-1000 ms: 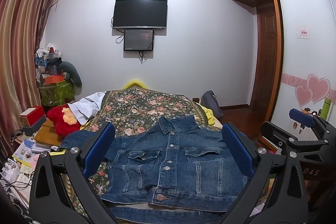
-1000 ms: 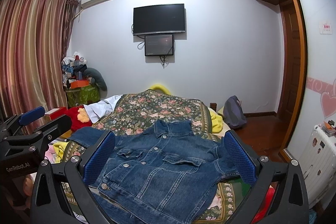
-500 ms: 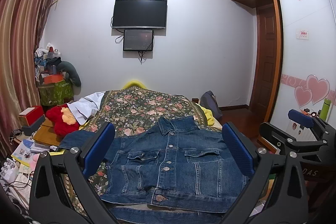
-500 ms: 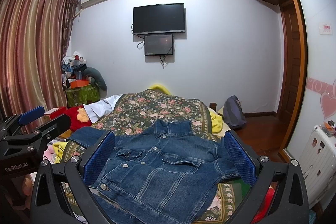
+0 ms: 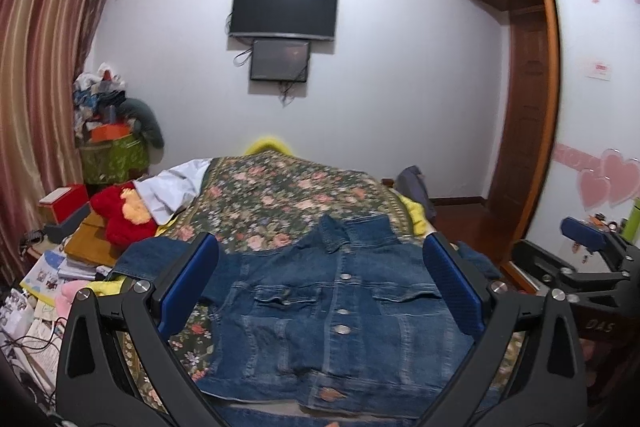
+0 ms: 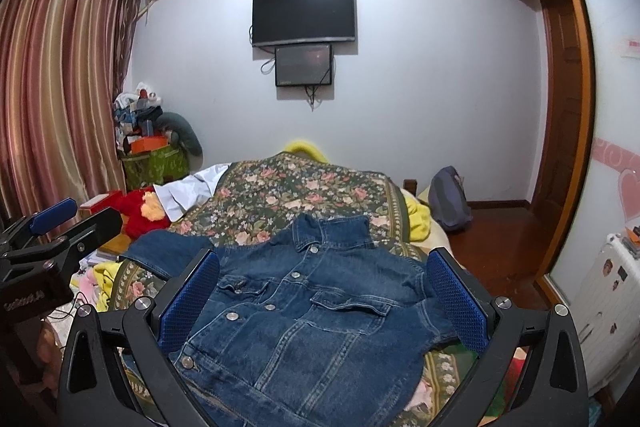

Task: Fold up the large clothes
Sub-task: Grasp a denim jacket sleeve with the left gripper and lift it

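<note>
A blue denim jacket (image 5: 332, 307) lies buttoned and front up on the floral bed cover (image 5: 280, 195), collar toward the far wall; it also shows in the right wrist view (image 6: 312, 315). One sleeve spreads out to the left (image 6: 164, 251). My left gripper (image 5: 324, 291) is open and empty, held above the jacket's near hem. My right gripper (image 6: 324, 299) is open and empty, above the jacket's right half. Each gripper shows at the edge of the other's view (image 5: 588, 263) (image 6: 52, 239).
A red plush toy (image 5: 120, 215) and a white garment (image 5: 172, 183) lie at the bed's left. Books and clutter (image 5: 48, 279) sit on a low table at left. A grey backpack (image 6: 448, 199) stands on the wood floor at right, near the wardrobe (image 5: 592, 107).
Both grippers have tilted slightly, so the jacket sits a little lower and closer in view. The jacket has not moved and both grippers stay open.
</note>
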### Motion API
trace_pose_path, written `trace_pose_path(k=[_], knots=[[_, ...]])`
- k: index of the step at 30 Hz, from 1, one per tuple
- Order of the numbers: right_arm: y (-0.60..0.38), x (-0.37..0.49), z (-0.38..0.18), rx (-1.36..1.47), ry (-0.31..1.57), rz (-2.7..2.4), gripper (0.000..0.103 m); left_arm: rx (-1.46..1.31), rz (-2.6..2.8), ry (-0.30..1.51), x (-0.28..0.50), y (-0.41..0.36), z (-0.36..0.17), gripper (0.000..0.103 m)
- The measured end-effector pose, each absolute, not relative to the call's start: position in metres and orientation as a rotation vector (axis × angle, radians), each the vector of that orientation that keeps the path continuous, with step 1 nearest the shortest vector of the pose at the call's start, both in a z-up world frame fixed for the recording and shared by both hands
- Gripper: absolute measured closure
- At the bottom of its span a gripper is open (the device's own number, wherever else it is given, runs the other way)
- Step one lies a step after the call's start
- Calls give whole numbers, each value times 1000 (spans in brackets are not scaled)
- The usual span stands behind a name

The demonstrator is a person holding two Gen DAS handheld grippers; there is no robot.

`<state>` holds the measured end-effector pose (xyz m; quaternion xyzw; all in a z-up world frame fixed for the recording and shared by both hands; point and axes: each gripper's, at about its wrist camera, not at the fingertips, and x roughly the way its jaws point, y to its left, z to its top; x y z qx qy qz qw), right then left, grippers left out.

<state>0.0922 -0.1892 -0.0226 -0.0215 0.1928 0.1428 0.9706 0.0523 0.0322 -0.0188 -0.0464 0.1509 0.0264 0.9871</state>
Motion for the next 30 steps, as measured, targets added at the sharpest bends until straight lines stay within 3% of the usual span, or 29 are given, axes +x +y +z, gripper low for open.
trace_pose_path(k=[17,23,30], knots=[[-88,272,-60,-124,556,407,0,-276,383,489,184,233,-93,0],[-32,332,-76,-247,610,477,0,-246,480,640,228,304,-138,0],[40,388,-142,-375,789,578,0,-496,429,856,260,362,-209,0]])
